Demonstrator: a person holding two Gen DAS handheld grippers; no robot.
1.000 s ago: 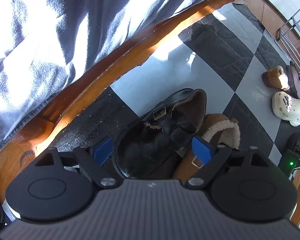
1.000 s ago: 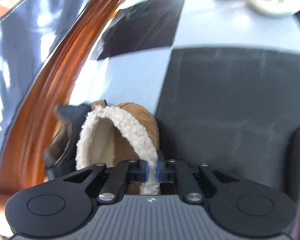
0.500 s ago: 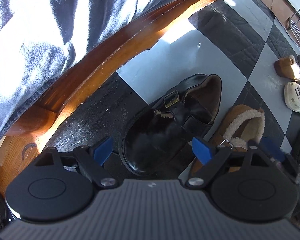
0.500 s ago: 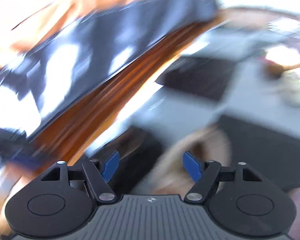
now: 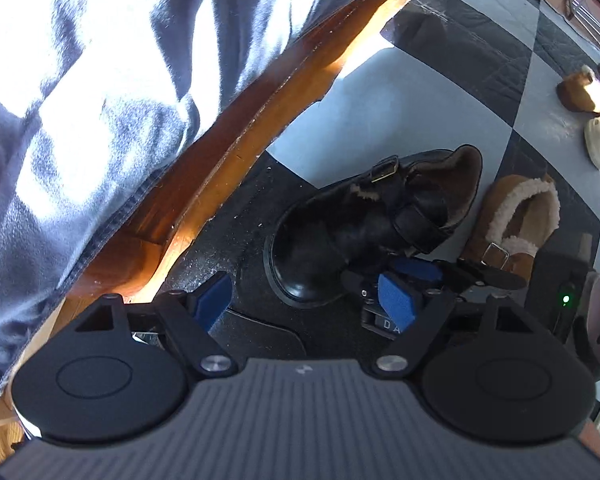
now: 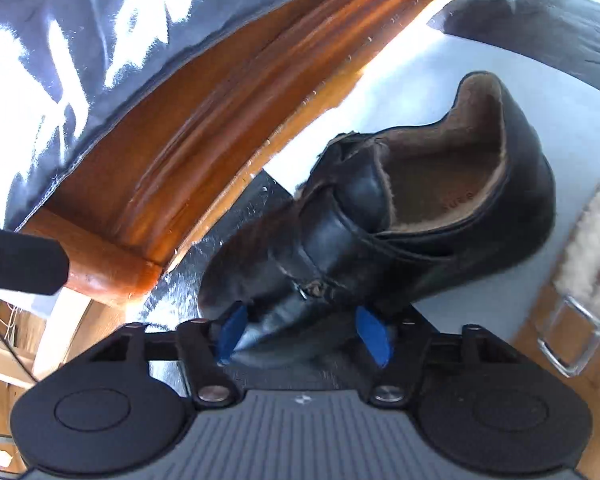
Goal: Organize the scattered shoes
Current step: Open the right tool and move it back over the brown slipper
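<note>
Right gripper [image 6: 302, 332]: had released the tan fleece-lined slipper [image 5: 516, 220]; jaws open around the black leather buckled shoe's [image 6: 380, 216] toe (not clamped).
Left gripper [image 5: 306, 300]: stayed open, empty.

A blue-grey blanket [image 5: 100, 100] fills the upper left, draped over a curved wooden bed frame [image 5: 284, 92]. Black-and-grey checkered floor tiles [image 5: 460, 52] spread across the upper right.

One black shoe [image 5: 364, 216]; two tan slippers [image 5: 512, 220]; two grippers [image 5: 306, 300]
</note>
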